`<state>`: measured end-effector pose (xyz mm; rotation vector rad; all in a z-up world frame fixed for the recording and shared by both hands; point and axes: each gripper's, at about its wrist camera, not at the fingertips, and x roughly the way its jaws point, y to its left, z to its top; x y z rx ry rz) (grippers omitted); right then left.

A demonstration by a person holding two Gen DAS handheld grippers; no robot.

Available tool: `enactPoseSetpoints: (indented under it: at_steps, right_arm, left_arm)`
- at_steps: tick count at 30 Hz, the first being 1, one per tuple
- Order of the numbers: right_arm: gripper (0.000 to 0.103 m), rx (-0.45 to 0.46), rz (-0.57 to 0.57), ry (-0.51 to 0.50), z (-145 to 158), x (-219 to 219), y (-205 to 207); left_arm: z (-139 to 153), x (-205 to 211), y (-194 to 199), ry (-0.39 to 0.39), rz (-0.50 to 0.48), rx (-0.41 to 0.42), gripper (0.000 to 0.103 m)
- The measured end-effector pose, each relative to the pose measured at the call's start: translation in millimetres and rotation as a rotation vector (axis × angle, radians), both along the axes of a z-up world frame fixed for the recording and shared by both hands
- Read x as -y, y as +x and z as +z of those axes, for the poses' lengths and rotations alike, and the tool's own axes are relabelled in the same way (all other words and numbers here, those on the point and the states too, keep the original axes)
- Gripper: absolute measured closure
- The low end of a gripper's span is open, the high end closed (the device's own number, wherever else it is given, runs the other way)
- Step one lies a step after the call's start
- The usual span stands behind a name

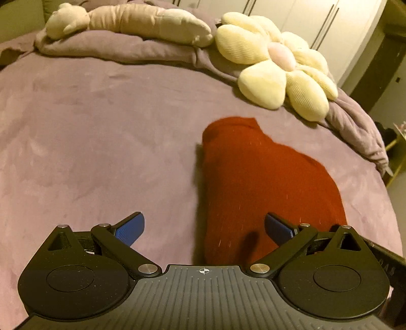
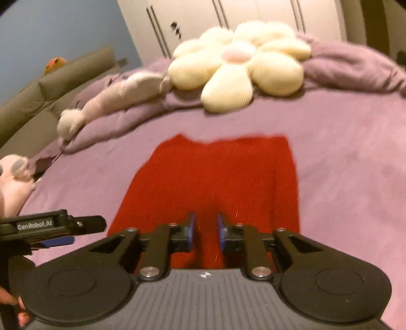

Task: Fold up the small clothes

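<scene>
Red knit garment (image 2: 210, 177), plain, finely ribbed, on a mauve bedspread (image 1: 101, 132), unpatterned. Pale yellow flower cushion (image 1: 276, 63) with ribbed petals and a pink centre. Beige plush toy (image 1: 127, 22) on a bunched mauve duvet (image 1: 114, 48). Pink plush paw (image 2: 15, 175) with grey pads. Olive headboard (image 2: 50, 96). Orange toy (image 2: 54, 63) above it. White wardrobe (image 2: 253, 15) with dark bar handles. Blue-grey wall (image 2: 63, 28). Black left gripper (image 1: 204, 228) and black right gripper (image 2: 205, 233), each with blue textured pads (image 1: 129, 229).
</scene>
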<state>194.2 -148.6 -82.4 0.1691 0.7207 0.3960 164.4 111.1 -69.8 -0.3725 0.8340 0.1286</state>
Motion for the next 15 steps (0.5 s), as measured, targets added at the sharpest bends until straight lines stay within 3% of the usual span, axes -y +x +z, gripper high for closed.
enactPoseSetpoints:
  at_steps: [3,5,10,13,15]
  right_arm:
    - [0.083,-0.041,0.004,-0.081,-12,-11,16]
    - [0.083,-0.055,0.031,-0.142,-26,-19,16]
    - [0.083,0.04,0.073,-0.234,-46,-33,6]
    - [0.083,0.036,0.084,-0.265,-40,-35,5]
    - [0.081,0.048,0.088,-0.28,-32,-33,-10]
  left_arm:
    - [-14,9,17,0.045,-0.029,-0.041,0.0]
    - [-18,10,19,0.035,-0.036,-0.038,0.0]
    - [-37,8,19,0.034,-0.049,-0.008,0.0]
    - [-29,-1,11,-0.015,-0.032,-0.019,0.0]
    - [-18,0,-3,0.025,-0.03,-0.034,0.0]
